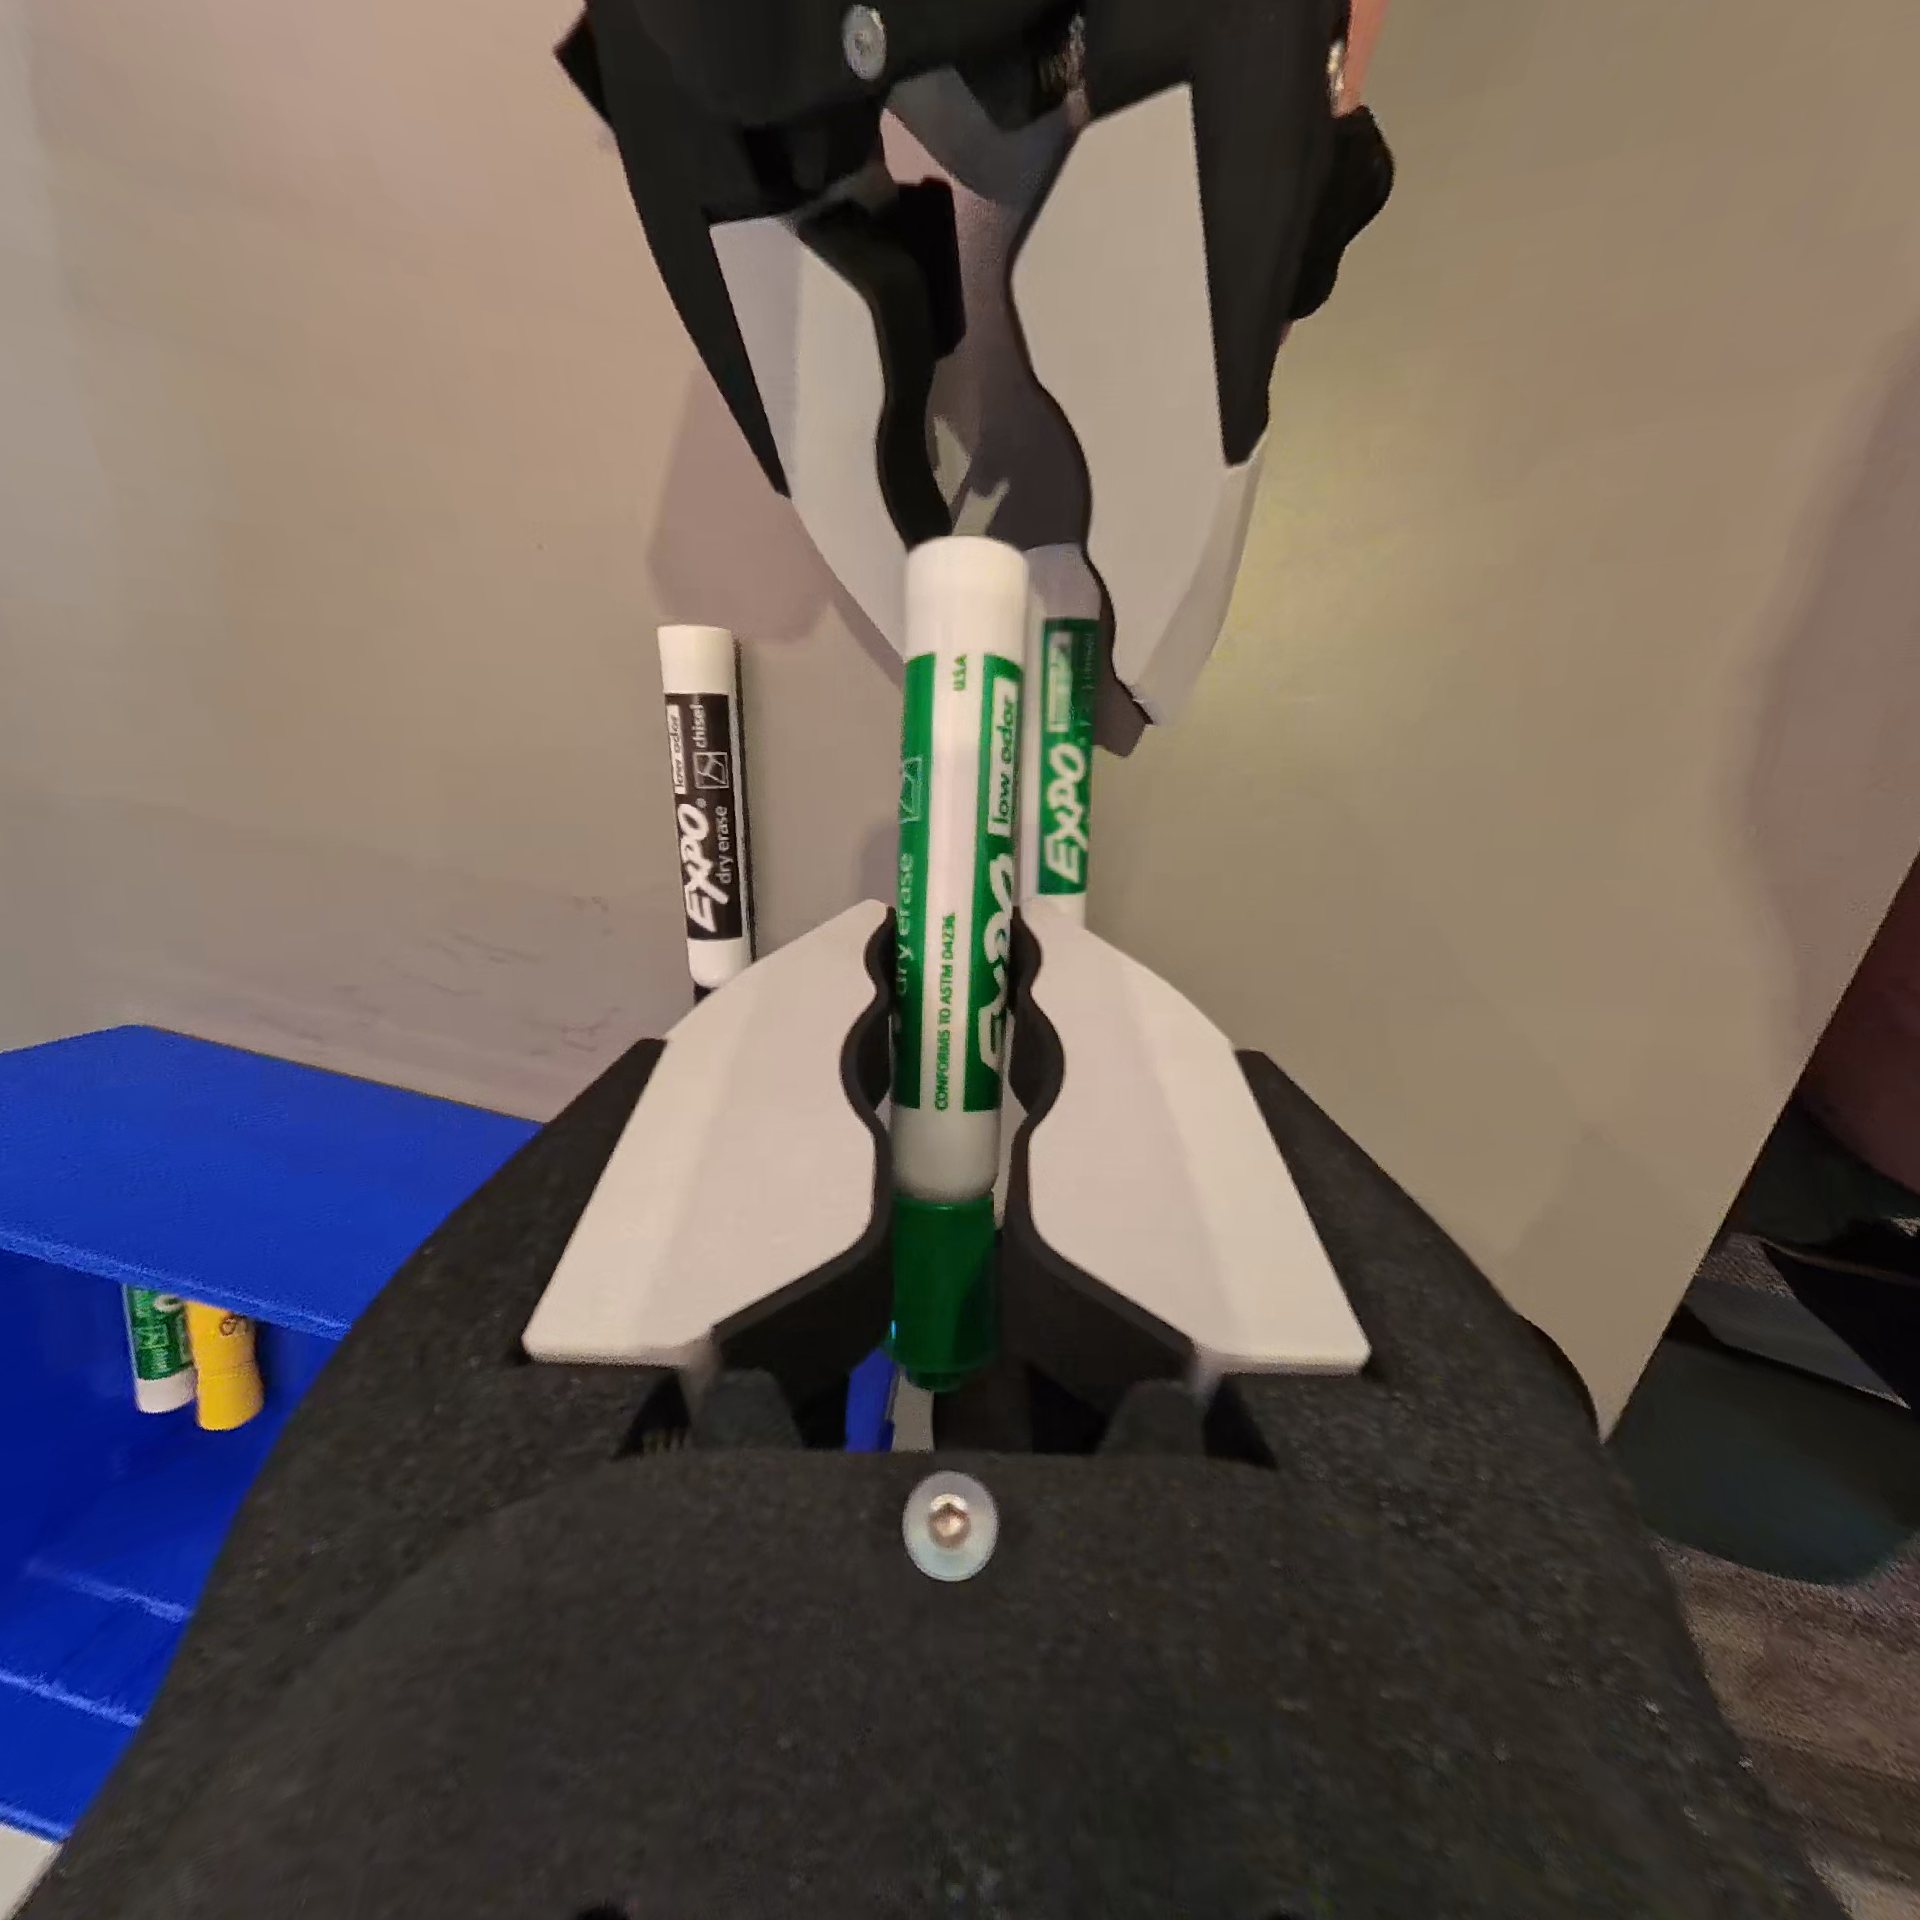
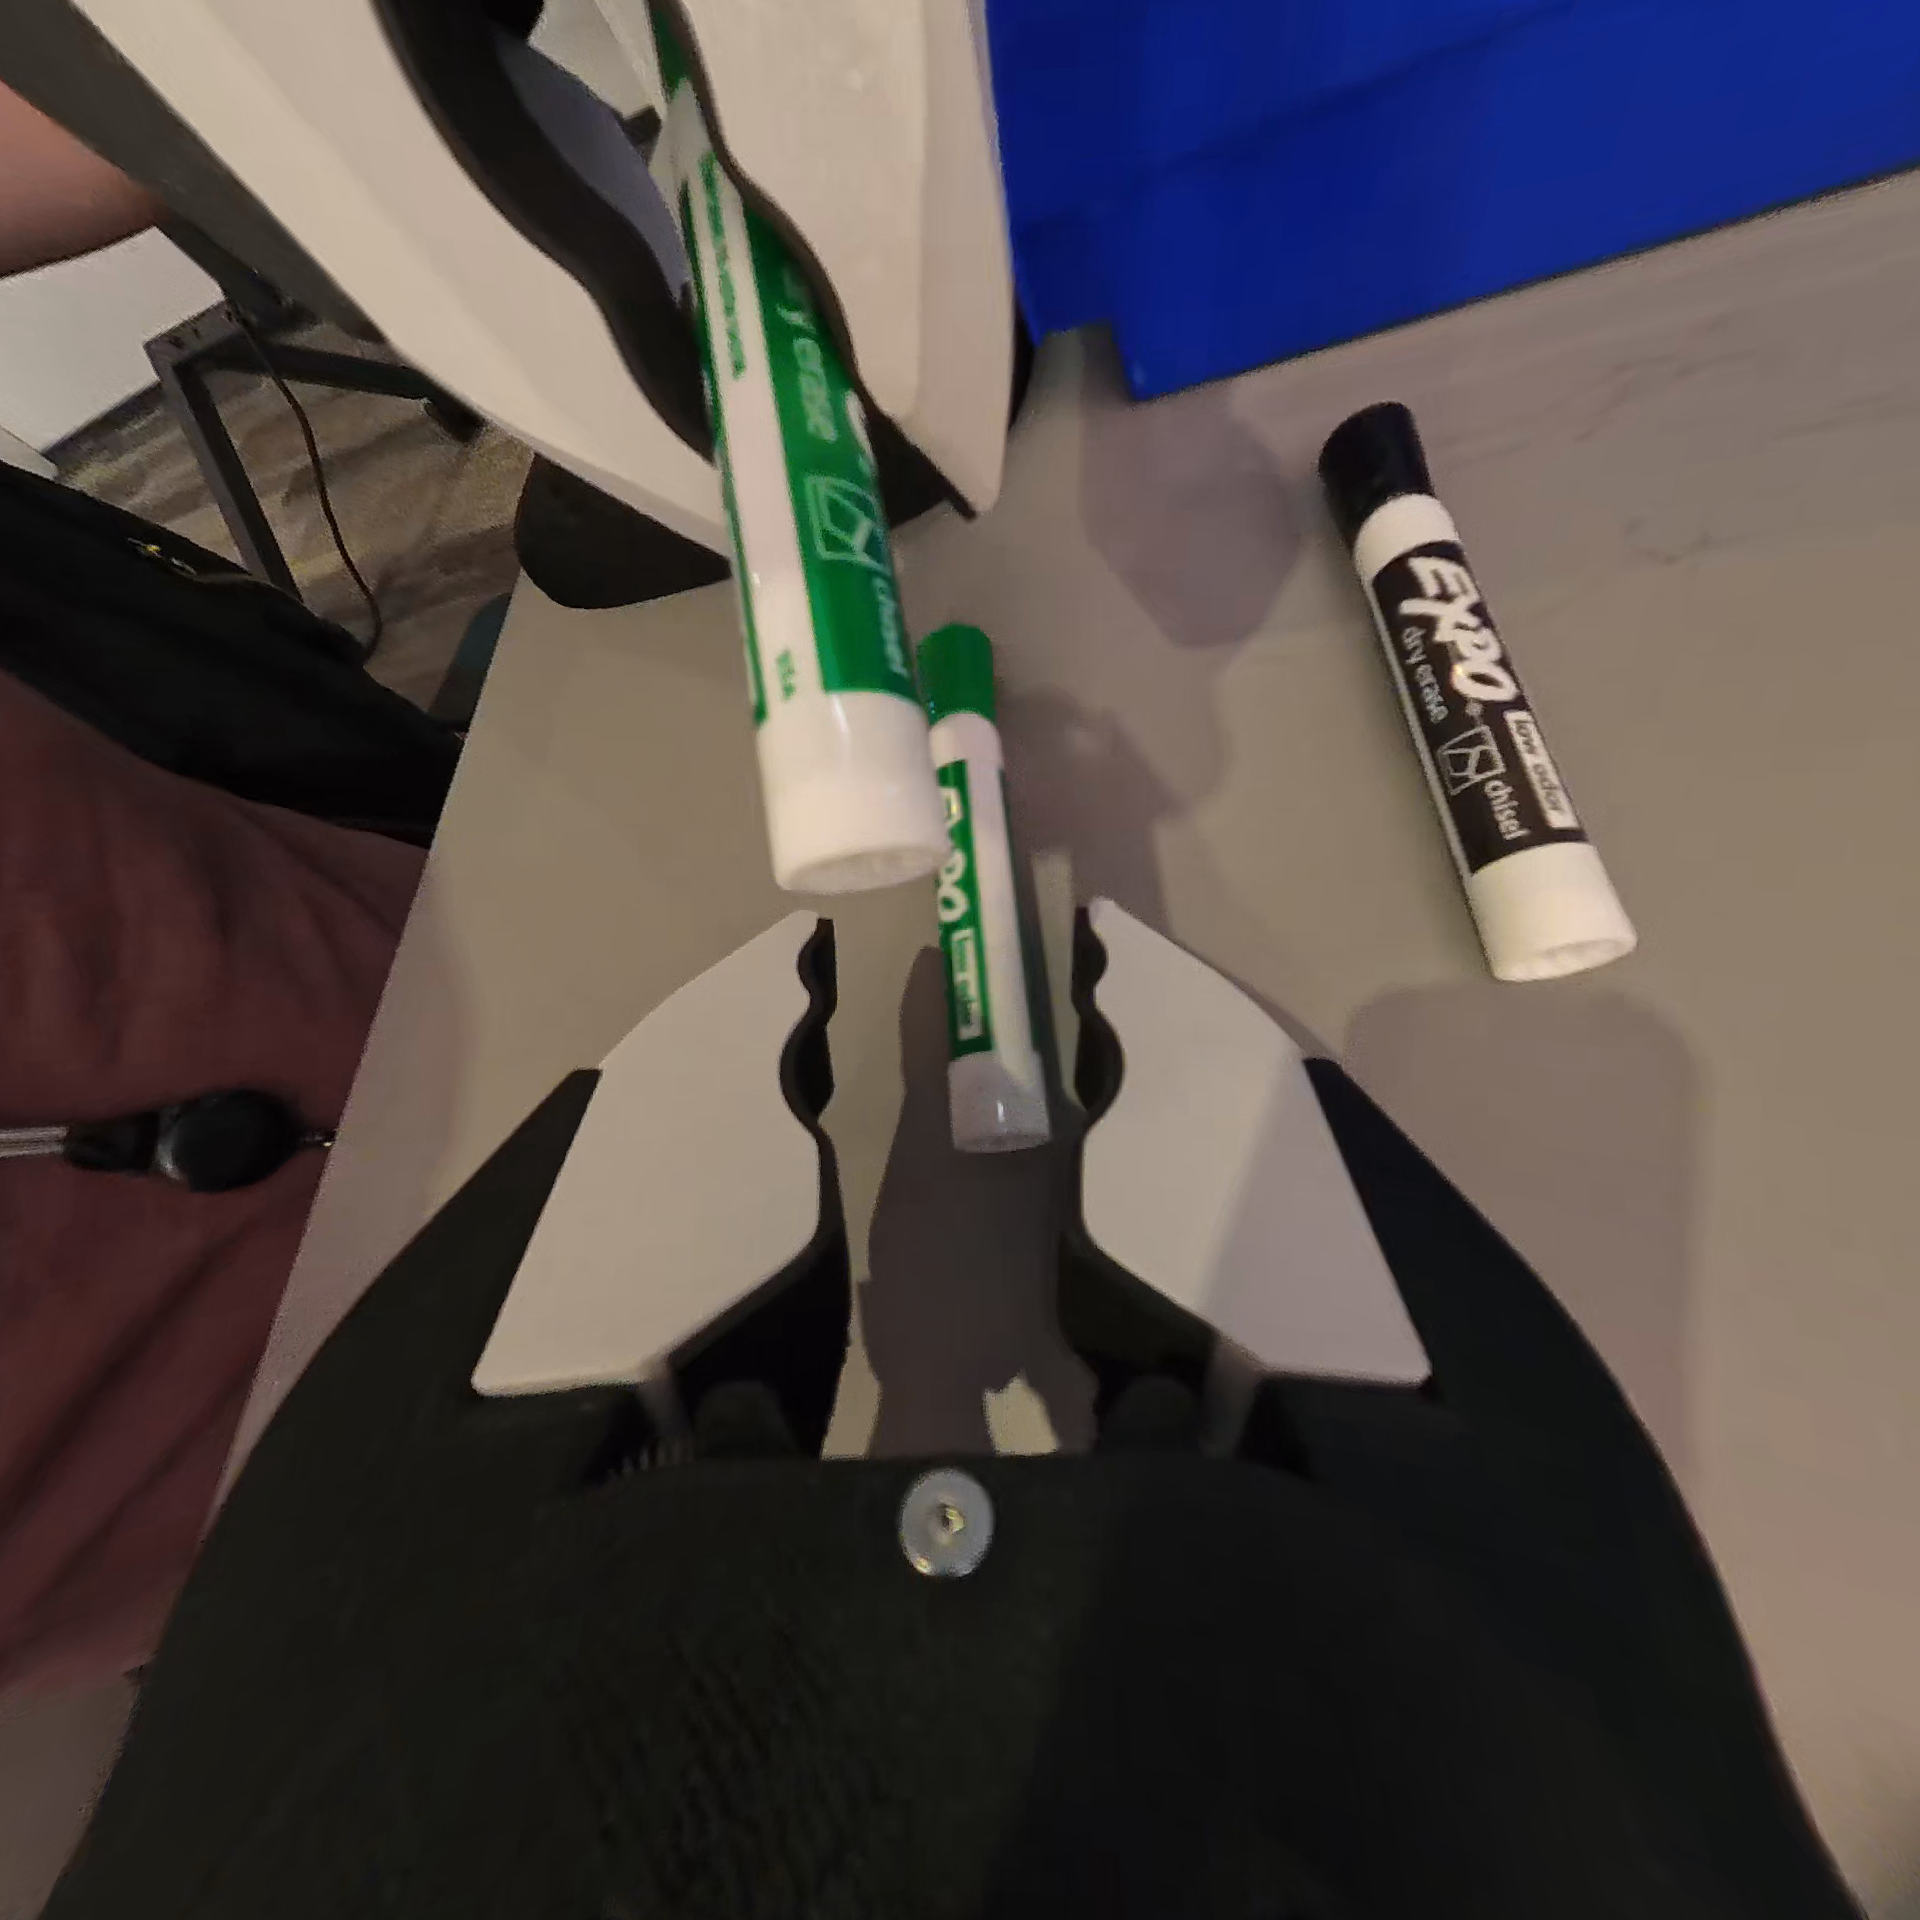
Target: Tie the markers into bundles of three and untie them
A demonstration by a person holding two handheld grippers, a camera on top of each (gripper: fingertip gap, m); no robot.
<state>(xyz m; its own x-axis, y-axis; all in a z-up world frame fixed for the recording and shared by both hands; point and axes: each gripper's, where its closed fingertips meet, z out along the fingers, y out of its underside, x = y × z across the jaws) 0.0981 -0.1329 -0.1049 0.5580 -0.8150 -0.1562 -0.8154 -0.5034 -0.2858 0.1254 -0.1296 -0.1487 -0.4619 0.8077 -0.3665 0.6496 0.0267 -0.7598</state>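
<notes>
- Left tool point(image 1: 956, 997) clamps your green marker point(image 1: 951, 883) mid-barrel: light, stiff, slick plastic.
- Right tool point(image 2: 956, 997) gapes around the second green marker point(image 2: 982, 935) on the worktop point(image 2: 1351, 1091); grab mid-barrel.

Green-and-white markers point(image 1: 951, 883) point(image 2: 977, 904), a black-and-white marker point(image 2: 1475, 696) — grey table point(image 2: 1558, 312), blue bin point(image 2: 1455, 156).

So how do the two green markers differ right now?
The held green marker is clamped in the left hand-held gripper, lifted off the grey table; the loose green marker lies flat on that table, between the right hand-held gripper's open fingers. Both share white barrels with green labels.
</notes>
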